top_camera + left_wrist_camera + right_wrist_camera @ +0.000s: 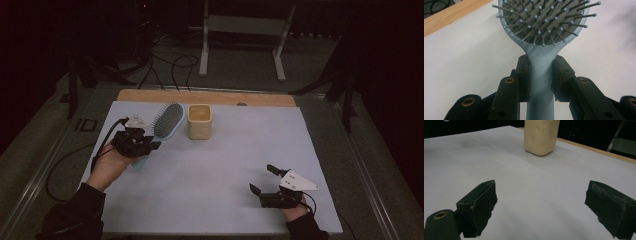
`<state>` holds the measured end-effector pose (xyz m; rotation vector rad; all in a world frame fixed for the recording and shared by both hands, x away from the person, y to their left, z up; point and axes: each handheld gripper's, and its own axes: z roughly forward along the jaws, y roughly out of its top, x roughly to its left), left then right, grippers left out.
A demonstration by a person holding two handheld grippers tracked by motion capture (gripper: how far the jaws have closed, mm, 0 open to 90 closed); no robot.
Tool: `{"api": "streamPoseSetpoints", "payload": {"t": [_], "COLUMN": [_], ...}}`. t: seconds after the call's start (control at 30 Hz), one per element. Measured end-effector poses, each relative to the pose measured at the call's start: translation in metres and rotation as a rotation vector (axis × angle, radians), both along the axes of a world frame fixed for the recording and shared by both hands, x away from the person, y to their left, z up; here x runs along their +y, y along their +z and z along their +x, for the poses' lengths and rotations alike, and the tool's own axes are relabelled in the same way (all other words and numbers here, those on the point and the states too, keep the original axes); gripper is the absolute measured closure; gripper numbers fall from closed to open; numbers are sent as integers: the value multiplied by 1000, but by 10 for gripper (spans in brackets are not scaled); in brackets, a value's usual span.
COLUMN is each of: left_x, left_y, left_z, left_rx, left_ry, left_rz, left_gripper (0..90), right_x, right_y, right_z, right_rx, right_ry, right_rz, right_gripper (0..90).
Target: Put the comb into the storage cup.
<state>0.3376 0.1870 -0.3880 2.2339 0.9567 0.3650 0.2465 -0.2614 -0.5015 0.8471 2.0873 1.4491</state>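
up close, left tool (541,75) clamps hairbrush (541,22) handle

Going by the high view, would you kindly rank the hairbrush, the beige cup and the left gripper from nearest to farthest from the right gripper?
1. The beige cup, upright at the far middle of the white sheet, is nearest the right gripper.
2. The hairbrush, just left of the cup, bristles up.
3. The left gripper, at the far left, clamped on the brush handle; close to the brush in rank.

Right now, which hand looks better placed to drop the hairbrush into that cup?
Left. The left gripper already clamps the hairbrush by its handle, right beside the cup. The right gripper sits open and farther away.
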Motion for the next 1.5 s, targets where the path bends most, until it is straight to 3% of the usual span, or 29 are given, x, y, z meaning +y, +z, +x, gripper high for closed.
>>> {"api": "streamPoseSetpoints", "payload": {"t": [0.6,0.8,1.2,1.3,1.37,1.5], "left_x": [-27,-37,-55,-59,-62,-69], "left_y": [20,25,27,26,26,27], "left_z": [17,24,42,48,51,55], "left_rx": [-59,-91,-131,-145,-141,-178], "left_ry": [-36,-25,-11,-6,-16,-36], "left_rz": [-94,-118,-210,-216,-231,-254], "left_gripper": [700,700,699,699,699,699], "right_x": [0,0,0,0,0,0], "right_y": [0,0,0,0,0,0], "right_z": [0,0,0,0,0,0], "right_rx": [-2,5,0,-4,-4,-5], "right_ry": [1,-2,3,3,3,5], "right_rz": [-6,-4,-4,-6,-4,-1], "right_gripper": [99,98,99,99,99,98]}}
